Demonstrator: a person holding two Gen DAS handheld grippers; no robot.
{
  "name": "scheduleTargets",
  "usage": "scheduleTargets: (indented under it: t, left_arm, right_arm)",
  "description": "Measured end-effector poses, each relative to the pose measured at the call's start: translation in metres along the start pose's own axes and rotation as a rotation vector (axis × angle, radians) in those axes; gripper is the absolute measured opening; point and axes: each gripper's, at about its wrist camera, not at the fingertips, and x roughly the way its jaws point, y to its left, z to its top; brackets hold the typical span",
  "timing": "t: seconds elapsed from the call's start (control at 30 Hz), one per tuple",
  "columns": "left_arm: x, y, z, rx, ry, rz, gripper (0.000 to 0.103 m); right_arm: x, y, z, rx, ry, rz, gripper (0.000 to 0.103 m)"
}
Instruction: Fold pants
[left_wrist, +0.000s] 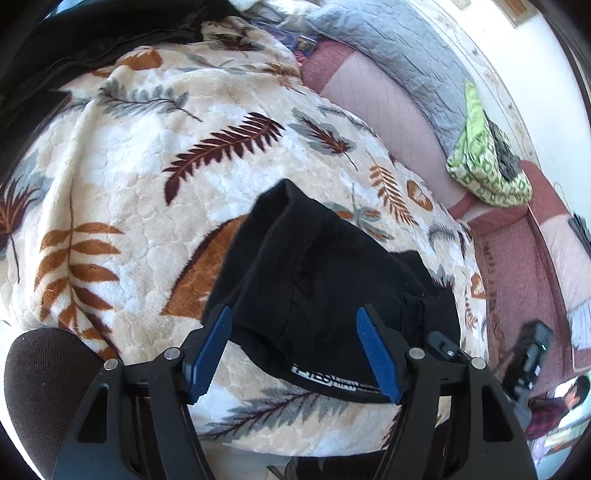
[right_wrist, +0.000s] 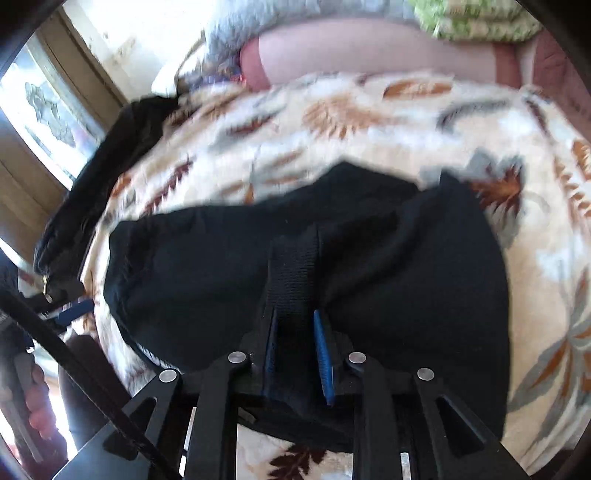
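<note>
Pants (left_wrist: 325, 280), black and already bunched into a thick bundle, lie on the leaf-patterned blanket (left_wrist: 129, 155) that covers the bed, and both tools are right at them. The right hand-held gripper (right_wrist: 295, 325) has its jaws drawn in on a raised strip of the black cloth, which stands up between the blue pads; that view is blurred, so how firm the hold is I cannot tell. The left hand-held gripper (left_wrist: 295, 332) has its jaws spread wide, one on each side of the near edge of the bundle, just above a white label, and nothing is pinched between them.

From the left tool the bundle runs straight ahead and away, narrowing to a rounded far end, so its long axis lies along the fingers. The right one is therefore the nearer, being already on the cloth. The next move likely turns on the left jaws coming together on that near edge.
</note>
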Motion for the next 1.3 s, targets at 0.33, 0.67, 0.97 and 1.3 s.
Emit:
scheduleTargets:
  t: [0.33, 0.67, 0.97, 1.3]
  left_arm:
    - [0.018, 0.032, -0.007, -0.124, -0.008, -0.034, 0.075]
    - [0.033, 0.026, -0.025, -0.025, -0.154, -0.043, 0.099]
    - [0.030, 0.048, -0.020, -0.133, -0.158, -0.192, 0.101]
    - [0.034, 0.033, -0.022, -0.052, -0.150, -0.132, 0.101]
  right_arm:
    - [0.019, 0.011, 0.002, -0.029, 0.078, -0.022, 0.052]
    - [0.030, 0.078, 0.060, -0.061, 0.205, 0.115, 0.077]
    - [0.099, 0.187, 0.101, -0.197, 0.366, 0.134, 0.078]
    - [0.122, 0.200, 0.098, -0.234, 0.446, 0.052, 0.078]
